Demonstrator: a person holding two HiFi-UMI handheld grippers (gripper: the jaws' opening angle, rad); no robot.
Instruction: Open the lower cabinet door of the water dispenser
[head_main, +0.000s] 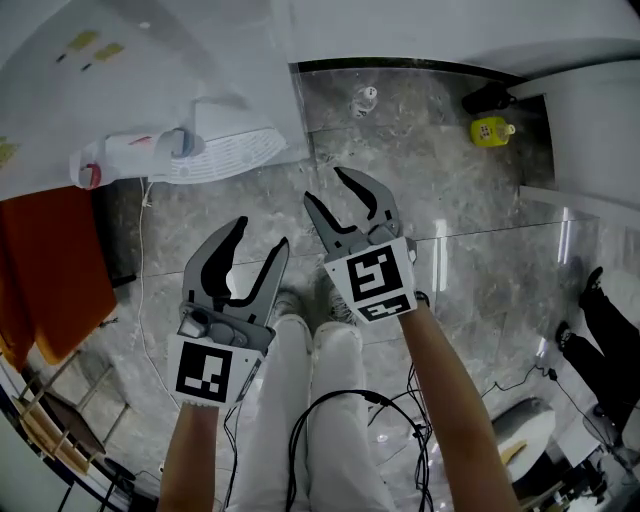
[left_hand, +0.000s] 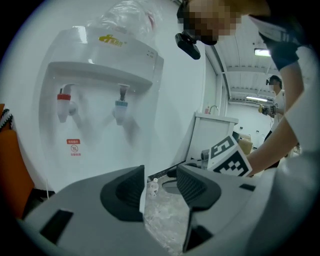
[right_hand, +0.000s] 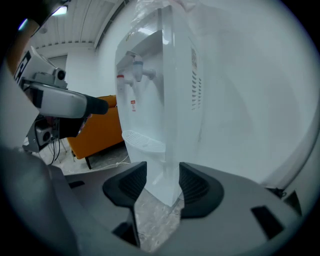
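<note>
**Left claw** (head_main: 262, 235) and **right claw** (head_main: 325, 185): each has its jaws apart with nothing between them. Only floor (head_main: 450, 200) and the distant appliance show through the gaps. Both are held side by side in front of the person, tips angled downward.

**Water dispenser** (left_hand: 110, 65): stands on the floor at its edge along the wall, ahead and to the left of both claws and well apart from them. The left gripper view faces its front, with the red and blue taps (left_hand: 120, 107). The right gripper view sees it obliquely from the side, with the drip tray (right_hand: 145, 140) projecting.

**Lower cabinet door**: the front panel beneath the drip tray, on the lower body (right_hand: 162, 172). It lies below and beyond the claw tips. Its seam and handle cannot be made out in any view.

**Handling (judged)**: probably a thin, stiff, smooth plastic panel, light on its hinge and held by a weak catch. Grip should be taken at the free vertical edge or a recess there. A gentle pull is advisable, since the pads may slip on the smooth plastic and a hard tug could shift the cabinet.
</note>
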